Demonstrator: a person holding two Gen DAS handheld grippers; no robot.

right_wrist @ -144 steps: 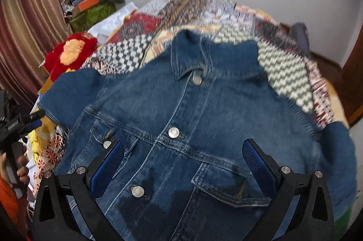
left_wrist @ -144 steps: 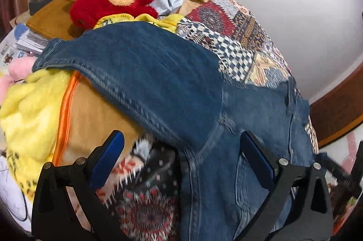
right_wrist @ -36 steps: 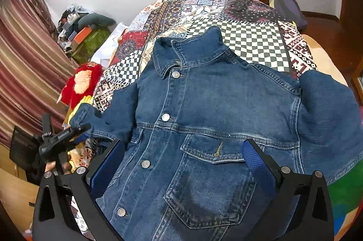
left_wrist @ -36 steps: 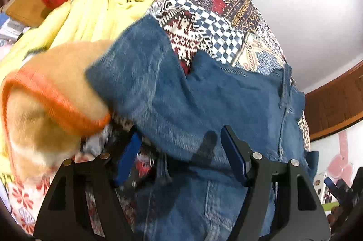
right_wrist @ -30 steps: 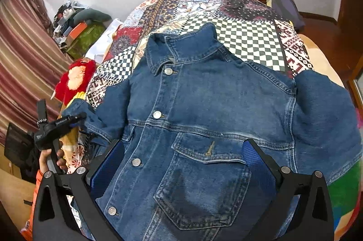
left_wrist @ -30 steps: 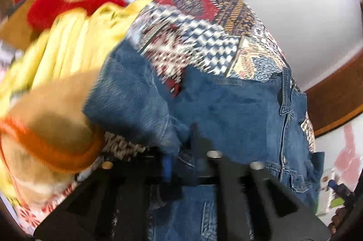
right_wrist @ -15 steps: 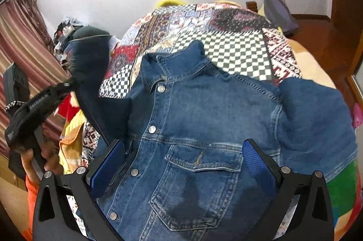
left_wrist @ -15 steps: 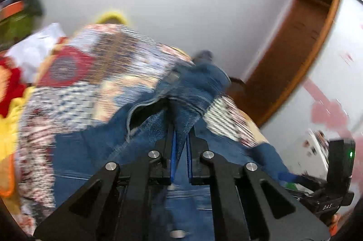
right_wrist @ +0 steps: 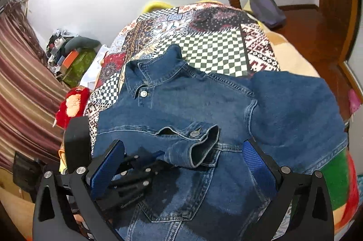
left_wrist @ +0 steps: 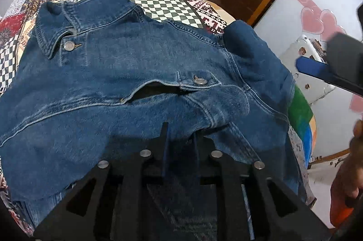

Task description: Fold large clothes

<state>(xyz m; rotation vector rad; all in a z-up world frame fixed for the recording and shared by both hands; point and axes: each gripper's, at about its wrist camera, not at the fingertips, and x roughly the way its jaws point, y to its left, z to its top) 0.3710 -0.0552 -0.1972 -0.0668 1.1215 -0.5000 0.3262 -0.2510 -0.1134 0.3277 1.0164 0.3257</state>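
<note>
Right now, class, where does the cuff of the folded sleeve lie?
In the right wrist view, the cuff lies mid-frame across the jacket's chest, just right of the left gripper, whose jaws are opening.

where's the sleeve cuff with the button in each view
Left wrist: the cuff sits right of centre, just above the left tool, whose jaws are opening.
Right wrist: the cuff lies near the middle, folded across the jacket front, with the left tool at its lower left.
Shared landmark: the collar button, up and left of the cuff in both.
</note>
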